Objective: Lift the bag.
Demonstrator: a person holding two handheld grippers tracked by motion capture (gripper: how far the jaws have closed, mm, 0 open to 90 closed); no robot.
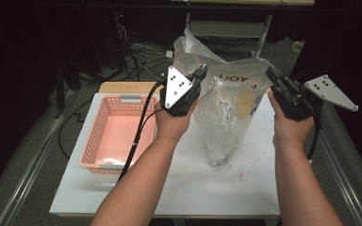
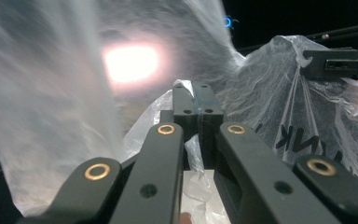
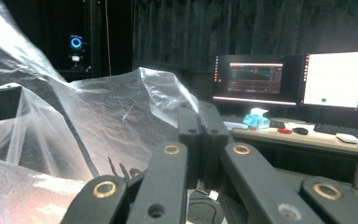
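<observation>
High view: I have the bag (image 1: 226, 110) pinched at its top by both grippers — left gripper (image 1: 201, 71) on the near-left rim, right gripper (image 1: 269, 73) on the right rim — its bottom resting on the surface (image 1: 179, 188). I judge this the spread-or-lift step; next I'd draw the rims apart evenly. The basket (image 1: 118, 134) sits close on the left; right edge near.

Left gripper view: fingers (image 2: 186, 105) closed on film.

Right gripper view: fingers (image 3: 189, 121) closed on the bag's edge; open room beyond.
</observation>
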